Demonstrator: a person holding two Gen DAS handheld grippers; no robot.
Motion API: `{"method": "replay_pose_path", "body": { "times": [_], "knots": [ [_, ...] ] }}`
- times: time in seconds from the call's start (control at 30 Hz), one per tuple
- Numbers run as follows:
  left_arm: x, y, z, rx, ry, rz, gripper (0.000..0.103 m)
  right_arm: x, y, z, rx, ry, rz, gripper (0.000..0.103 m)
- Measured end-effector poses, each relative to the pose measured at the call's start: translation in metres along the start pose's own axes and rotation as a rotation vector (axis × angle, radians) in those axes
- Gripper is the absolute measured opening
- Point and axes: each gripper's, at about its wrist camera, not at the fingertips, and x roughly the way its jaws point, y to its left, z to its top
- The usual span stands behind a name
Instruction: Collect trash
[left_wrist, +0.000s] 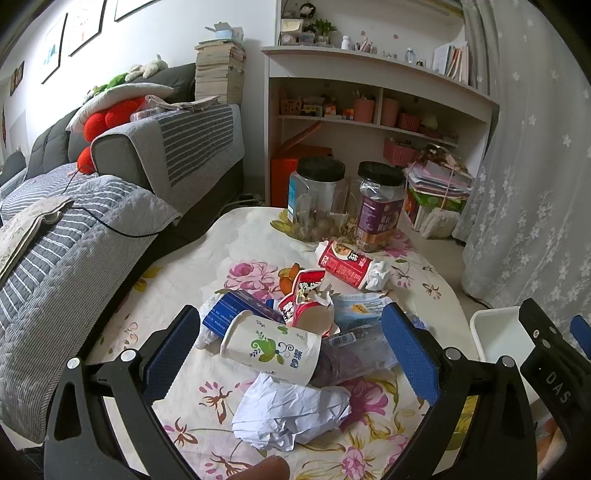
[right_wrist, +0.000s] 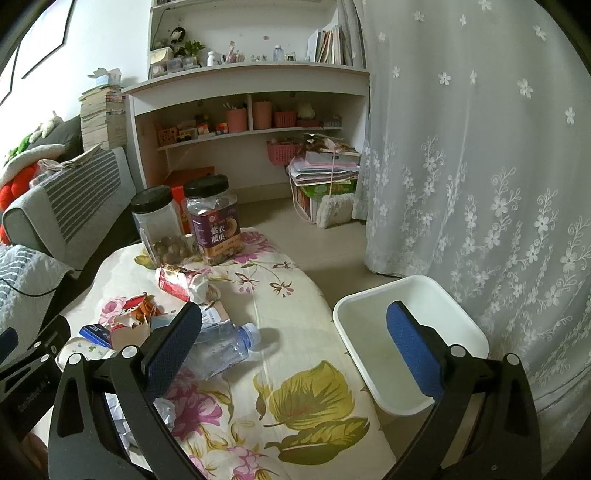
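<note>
Both tongs stood wide and held nothing. Left gripper (left_wrist: 291, 347) hovered over the trash heap on the floral table (left_wrist: 236, 240), its blue pads flanking a paper cup (left_wrist: 273, 347) lying on its side. Crumpled white paper (left_wrist: 288, 413) lay just beside the cup at 6 o'clock, touching it. At 12 o'clock of the cup: a torn red-and-white carton (left_wrist: 306, 295); at 10 o'clock, a blue box (left_wrist: 240, 310); at 3 o'clock, a crushed clear plastic bottle (left_wrist: 354, 354), partly under the cup. Farther out at 1 o'clock lay a red packet (left_wrist: 343, 264) with a white paper wad (left_wrist: 378, 275) touching its end. Beyond that, two black-lidded jars (left_wrist: 380, 206) stood upright near the table's far edge.

Right gripper (right_wrist: 295, 347) hung over the table's right edge, its right pad above a white bin (right_wrist: 373, 299). Bin sat just beside the table at 3 o'clock; its visible interior appeared bare. White lace curtain (right_wrist: 480, 184) hung behind the bin.
</note>
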Motion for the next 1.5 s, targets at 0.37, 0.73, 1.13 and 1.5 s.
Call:
{"method": "replay_pose_path", "body": {
  "times": [0.37,0.73,1.13,1.5],
  "knots": [
    [0.011,0.004,-0.001,-0.008,0.066,0.025,0.096,0.008,0.0,0.0,-0.066,0.051,-0.04,0.096],
    [0.073,0.04,0.022,-0.224,0.375,-0.074,0.096,0.038,-0.009,0.006,-0.001,0.16,-0.003,0.096],
    [0.118,0.047,-0.004,-0.382,0.553,-0.051,0.091,0.062,0.0,-0.008,0.001,0.32,0.049,0.096],
    [0.113,0.052,0.0,-0.334,0.52,-0.127,0.051,0.075,0.008,-0.023,0.007,0.423,0.082,0.096]
  ]
}}
